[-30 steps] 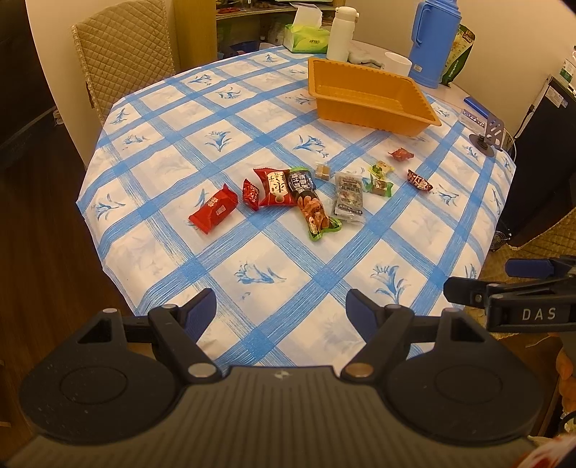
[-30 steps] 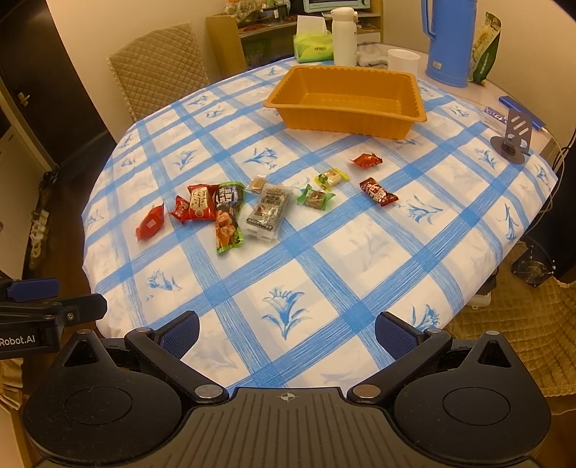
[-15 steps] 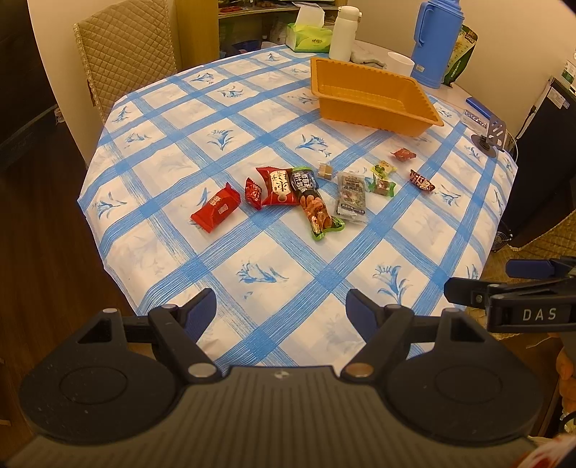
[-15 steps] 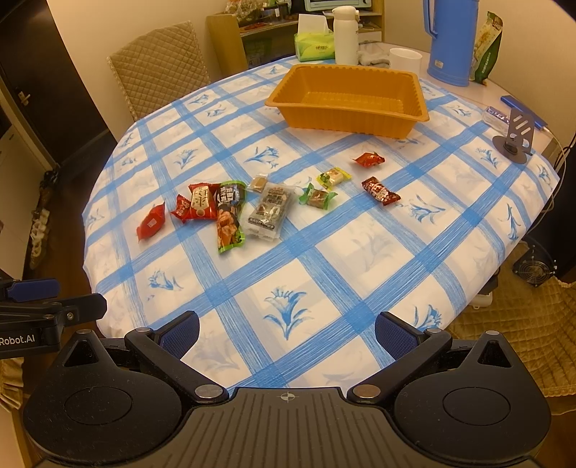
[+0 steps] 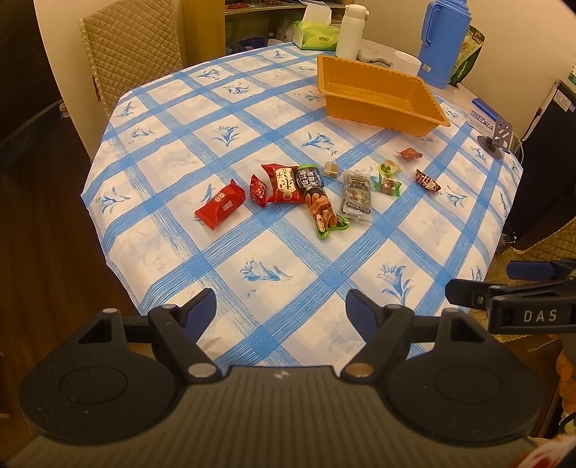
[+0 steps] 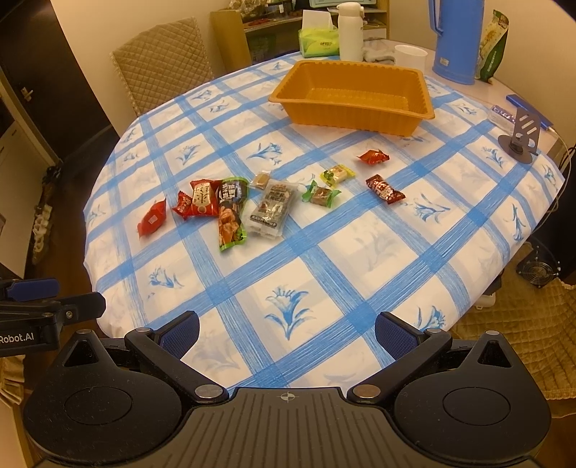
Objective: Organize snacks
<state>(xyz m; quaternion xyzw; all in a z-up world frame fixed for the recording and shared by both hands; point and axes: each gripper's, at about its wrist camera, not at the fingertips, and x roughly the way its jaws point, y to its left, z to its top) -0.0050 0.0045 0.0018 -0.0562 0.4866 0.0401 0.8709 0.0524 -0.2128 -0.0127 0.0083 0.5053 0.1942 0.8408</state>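
Behind orange tray — thermos, bottle, cup.

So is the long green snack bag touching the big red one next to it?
Touching. In the right wrist view the top of the long green snack bag lies against the edge of the big red packet, with no tablecloth showing between them.

Home dining room: round table under blue-checked floral cloth, quilted chair, tissue box, blue thermos jug, cluttered shelving, wood floor.
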